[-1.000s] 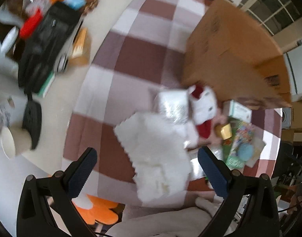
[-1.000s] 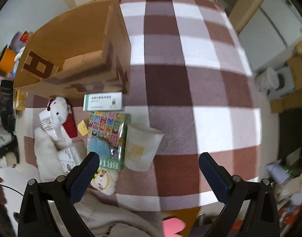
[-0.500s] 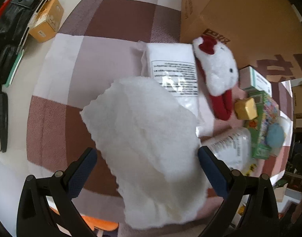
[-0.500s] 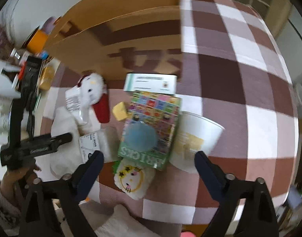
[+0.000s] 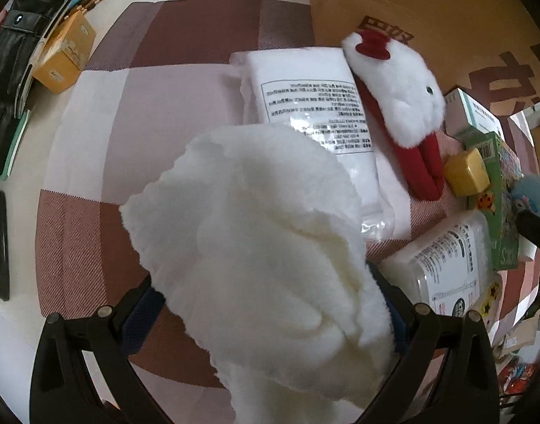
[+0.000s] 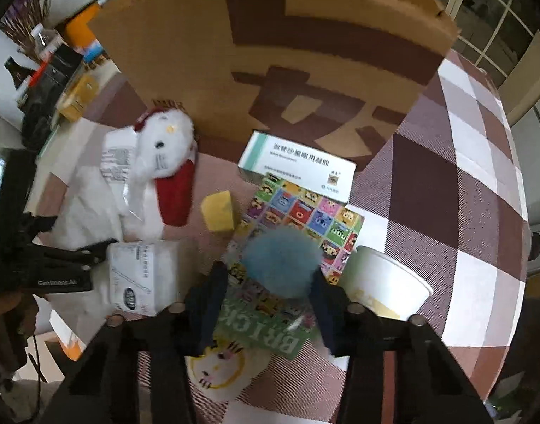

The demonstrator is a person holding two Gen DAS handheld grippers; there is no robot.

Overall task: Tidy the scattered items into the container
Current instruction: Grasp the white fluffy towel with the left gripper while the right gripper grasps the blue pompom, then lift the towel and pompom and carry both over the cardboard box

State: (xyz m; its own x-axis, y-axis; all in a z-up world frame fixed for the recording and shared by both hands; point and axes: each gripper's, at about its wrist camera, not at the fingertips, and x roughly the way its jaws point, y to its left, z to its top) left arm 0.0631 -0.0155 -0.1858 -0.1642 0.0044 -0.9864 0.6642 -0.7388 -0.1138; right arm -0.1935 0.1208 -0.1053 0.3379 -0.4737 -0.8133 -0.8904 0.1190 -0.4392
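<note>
Left wrist: left gripper (image 5: 270, 304) points down over the white fleece (image 5: 256, 247), which lies between its wide-set fingers and hides the pads; grip cannot be told. Beyond it lie a wipes pack (image 5: 316, 113) and a white plush (image 5: 397, 99), with the carton (image 5: 429, 10) behind.

Right wrist: right gripper (image 6: 270, 289) jaws are closing, the blue pom-pom (image 6: 280, 261) between them, atop the bricks box (image 6: 298, 233). A paper cup (image 6: 386, 282) lies just right; the carton (image 6: 270, 53) stands behind.

A lived-in home: checked tablecloth (image 6: 475, 162), plush toys (image 6: 164, 148), cardboard box (image 6: 270, 53), cluttered side table (image 5: 29, 70).
</note>
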